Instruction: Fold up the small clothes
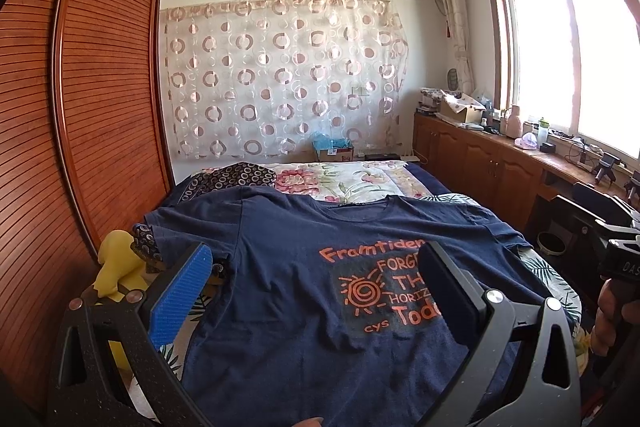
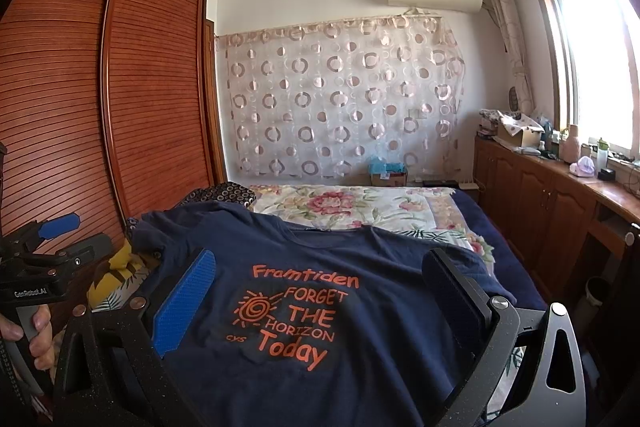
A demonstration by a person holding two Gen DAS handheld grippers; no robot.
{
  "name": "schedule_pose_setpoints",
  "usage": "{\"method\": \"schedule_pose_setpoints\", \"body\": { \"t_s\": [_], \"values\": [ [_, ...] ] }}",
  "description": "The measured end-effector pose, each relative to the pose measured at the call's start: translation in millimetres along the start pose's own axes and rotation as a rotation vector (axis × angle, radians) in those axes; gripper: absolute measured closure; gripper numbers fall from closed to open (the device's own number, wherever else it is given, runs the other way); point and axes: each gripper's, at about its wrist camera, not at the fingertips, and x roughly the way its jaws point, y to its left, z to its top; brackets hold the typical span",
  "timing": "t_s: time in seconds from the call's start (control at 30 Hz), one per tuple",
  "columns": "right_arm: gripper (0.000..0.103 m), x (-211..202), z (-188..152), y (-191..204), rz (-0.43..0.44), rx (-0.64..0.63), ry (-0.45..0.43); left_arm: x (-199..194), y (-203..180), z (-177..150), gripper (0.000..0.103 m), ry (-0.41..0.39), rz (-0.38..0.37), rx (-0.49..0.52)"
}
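A navy T-shirt (image 1: 288,259) with orange print lies spread flat, front up, on the bed; it also shows in the right wrist view (image 2: 360,259). My left gripper (image 1: 316,267) is open and empty, hovering above the shirt's lower half, jaws wide apart. My right gripper (image 2: 320,279) is open and empty, above the shirt's chest print. The left gripper's blue pad (image 2: 60,225) shows at the far left of the right wrist view. The right gripper's body (image 1: 620,259) shows at the right edge of the left wrist view.
The bed (image 2: 472,203) carries a floral quilt (image 1: 340,179) and a dark ring-patterned cloth (image 1: 240,175) behind the shirt. A yellow item (image 1: 116,267) lies at the bed's left. A wooden wardrobe (image 1: 80,107) stands left, a low cabinet (image 2: 560,195) with clutter right.
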Motion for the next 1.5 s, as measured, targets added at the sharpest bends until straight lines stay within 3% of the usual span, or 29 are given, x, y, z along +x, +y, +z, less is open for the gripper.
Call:
{"method": "schedule_pose_setpoints", "body": {
  "t_s": [0.33, 1.5],
  "values": [
    [0.000, -0.9, 0.3, -0.2, 0.000, 0.001, -0.001, -13.9, -0.1, 12.8, 0.000, -0.024, -0.001, -0.003],
    [0.000, -0.8, -2.4, 3.3, 0.003, 0.003, -0.008, -15.2, -2.3, 10.1, 0.000, -0.036, 0.003, 0.004]
  ]
}}
